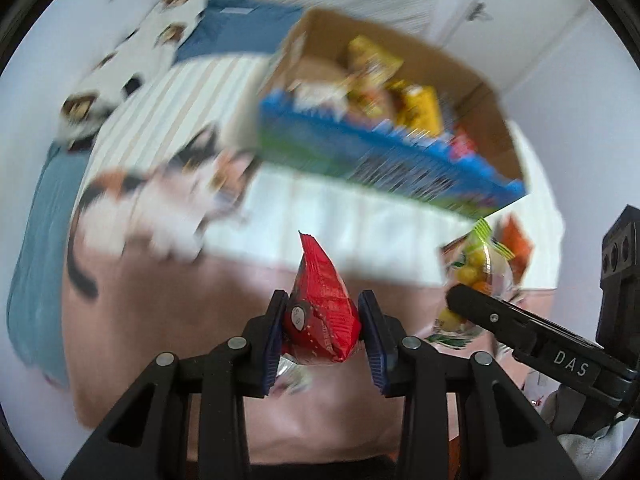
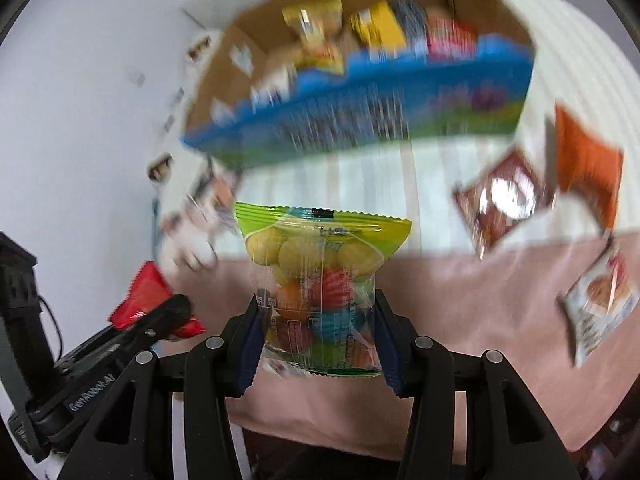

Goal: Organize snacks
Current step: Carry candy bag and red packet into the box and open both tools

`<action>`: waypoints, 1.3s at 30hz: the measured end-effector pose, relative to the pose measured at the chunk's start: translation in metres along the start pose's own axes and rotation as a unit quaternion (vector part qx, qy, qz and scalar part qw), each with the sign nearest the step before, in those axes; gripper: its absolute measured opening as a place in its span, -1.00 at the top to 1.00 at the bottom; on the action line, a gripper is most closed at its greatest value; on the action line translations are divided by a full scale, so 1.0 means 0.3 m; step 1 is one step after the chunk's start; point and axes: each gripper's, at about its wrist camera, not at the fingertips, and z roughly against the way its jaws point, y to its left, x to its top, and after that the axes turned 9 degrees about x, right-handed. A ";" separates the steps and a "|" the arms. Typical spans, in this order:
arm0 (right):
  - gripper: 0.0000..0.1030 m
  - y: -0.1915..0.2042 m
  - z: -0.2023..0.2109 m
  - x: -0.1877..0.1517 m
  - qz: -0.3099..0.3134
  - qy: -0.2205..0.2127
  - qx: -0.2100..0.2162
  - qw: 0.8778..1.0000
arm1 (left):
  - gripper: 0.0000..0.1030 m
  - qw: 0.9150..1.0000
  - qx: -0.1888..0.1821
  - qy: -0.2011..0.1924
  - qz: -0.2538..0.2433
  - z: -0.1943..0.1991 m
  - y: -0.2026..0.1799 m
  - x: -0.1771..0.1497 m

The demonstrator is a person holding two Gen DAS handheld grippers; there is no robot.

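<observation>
Blurrily, left tongs [image 1: 323, 320] clamp a red packet [image 1: 324, 300], right tongs [image 2: 316, 320] a candy bag [image 2: 320, 276]; the box [image 2: 360, 120] print is unreadable.

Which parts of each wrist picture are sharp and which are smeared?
Left wrist view: the red foil snack packet in the left tool is sharp; the open cardboard box with blue printed front is motion-smeared.
Right wrist view: the clear bag of coloured candy balls is crisp; the box and loose packets are streaked.

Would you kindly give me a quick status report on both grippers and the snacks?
Left gripper shut on red packet. Right gripper shut on candy bag. Cardboard box ahead, part filled. Three packets loose on the bed, nothing blocking.
</observation>
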 end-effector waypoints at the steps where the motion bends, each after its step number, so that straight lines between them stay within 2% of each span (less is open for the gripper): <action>1: -0.01 0.004 0.054 0.038 0.000 -0.013 0.009 1.000 | 0.36 1.000 -0.004 -0.005 -0.007 0.012 -0.024 0.027; 6: -0.01 0.021 0.167 0.205 0.000 -0.057 0.009 0.998 | 0.36 0.999 -0.022 -0.021 -0.044 0.038 -0.150 0.242; 13: -0.01 -0.014 0.143 0.568 -0.012 -0.078 -0.034 0.996 | 0.35 0.998 -0.021 -0.019 -0.061 0.002 -0.249 0.565; 16: -0.01 -0.067 0.111 0.737 -0.024 -0.072 -0.058 0.995 | 0.35 0.998 -0.006 -0.007 -0.066 -0.061 -0.280 0.708; 20: -0.01 -0.129 0.061 0.883 -0.031 -0.060 -0.087 0.994 | 0.35 0.997 0.023 0.023 -0.066 -0.197 -0.281 0.866; 27: -0.03 -0.222 -0.101 1.038 -0.032 -0.018 -0.145 0.989 | 0.32 0.991 0.080 0.081 -0.071 -0.435 -0.253 0.975; 28: -0.04 -0.232 -0.119 1.052 -0.031 -0.011 -0.164 0.986 | 0.26 0.990 0.080 0.094 -0.067 -0.461 -0.247 0.980; 29: -0.16 -0.239 -0.132 1.063 -0.028 -0.010 -0.177 0.984 | 0.22 0.990 0.076 0.106 -0.062 -0.485 -0.240 0.982; 30: -0.37 -0.246 -0.134 1.068 -0.031 -0.015 -0.177 0.984 | 0.06 0.989 0.071 0.121 -0.052 -0.513 -0.232 0.986; 31: -0.42 -0.255 -0.134 1.076 -0.037 -0.022 -0.164 0.986 | -0.26 0.988 0.068 0.127 -0.048 -0.527 -0.229 0.989; 33: -0.43 -0.263 -0.138 1.081 -0.042 -0.028 -0.155 0.987 | -0.58 0.989 0.060 0.125 -0.047 -0.532 -0.233 0.991; 35: -0.45 -0.261 -0.144 1.087 -0.039 -0.027 -0.153 0.987 | -0.67 0.990 0.063 0.113 -0.056 -0.521 -0.244 0.989; 37: -0.56 -0.255 -0.155 1.087 -0.038 -0.023 -0.154 0.987 | -0.77 0.990 0.066 0.111 -0.063 -0.513 -0.257 0.987; 39: -0.78 -0.236 -0.159 1.080 -0.031 -0.020 -0.156 0.987 | -0.79 0.990 0.068 0.108 -0.067 -0.505 -0.269 0.988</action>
